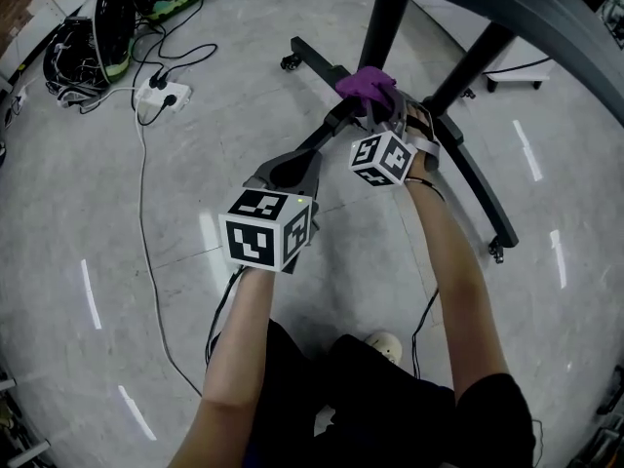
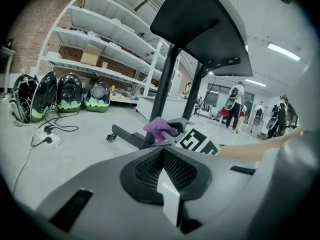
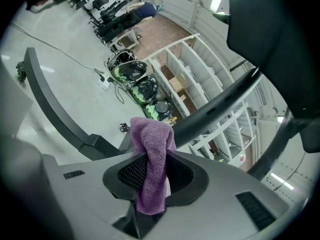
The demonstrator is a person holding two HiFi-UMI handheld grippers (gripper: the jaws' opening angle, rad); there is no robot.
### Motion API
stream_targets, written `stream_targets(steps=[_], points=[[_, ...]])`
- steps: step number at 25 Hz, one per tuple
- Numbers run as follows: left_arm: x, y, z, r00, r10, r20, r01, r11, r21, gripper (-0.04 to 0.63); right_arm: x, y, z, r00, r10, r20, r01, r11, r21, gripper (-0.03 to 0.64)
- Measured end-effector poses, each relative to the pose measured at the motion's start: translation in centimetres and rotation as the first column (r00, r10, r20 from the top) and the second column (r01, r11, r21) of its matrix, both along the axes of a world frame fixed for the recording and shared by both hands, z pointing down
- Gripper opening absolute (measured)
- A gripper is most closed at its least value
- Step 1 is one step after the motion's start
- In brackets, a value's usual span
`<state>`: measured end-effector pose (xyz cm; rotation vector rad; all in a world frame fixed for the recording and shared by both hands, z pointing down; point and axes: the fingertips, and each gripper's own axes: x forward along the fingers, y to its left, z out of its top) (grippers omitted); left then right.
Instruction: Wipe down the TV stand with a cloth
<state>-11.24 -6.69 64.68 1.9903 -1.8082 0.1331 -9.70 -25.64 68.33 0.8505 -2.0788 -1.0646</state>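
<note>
While right gripper point(image 3: 155, 181) clamps purple microfibre cloth point(image 3: 150, 144) against black metal TV stand base point(image 1: 317, 58), prob. for wiping contact, left gripper point(image 2: 161, 174) closed on nothing, idle alongside.

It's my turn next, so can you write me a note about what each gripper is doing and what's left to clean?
The right gripper is shut on the purple cloth, down at the TV stand's base bar, near the posts.
The left gripper is shut with nothing in it, just behind the right one.
Done: I cannot tell how much is already wiped.
Left to do: probably rub the cloth along the base bars, then up the posts.
</note>
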Motion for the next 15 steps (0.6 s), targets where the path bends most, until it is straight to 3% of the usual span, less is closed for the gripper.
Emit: stream_targets(steps=[9,15], points=[[3.4,-0.4,-0.7,0.996,0.088,-0.030,-0.087,0.996,0.033,0.006,4.7,-0.6,-12.6,0.986,0.055,0.157,-0.082,0.981,0.173,0.107],[4.9,-0.4,-1.7,0.990,0.134,-0.040,-0.132,0.990,0.049,0.006,5.5,-2.6,-21.7,0.932,0.108,0.347,-0.192,0.956,0.220,0.108]])
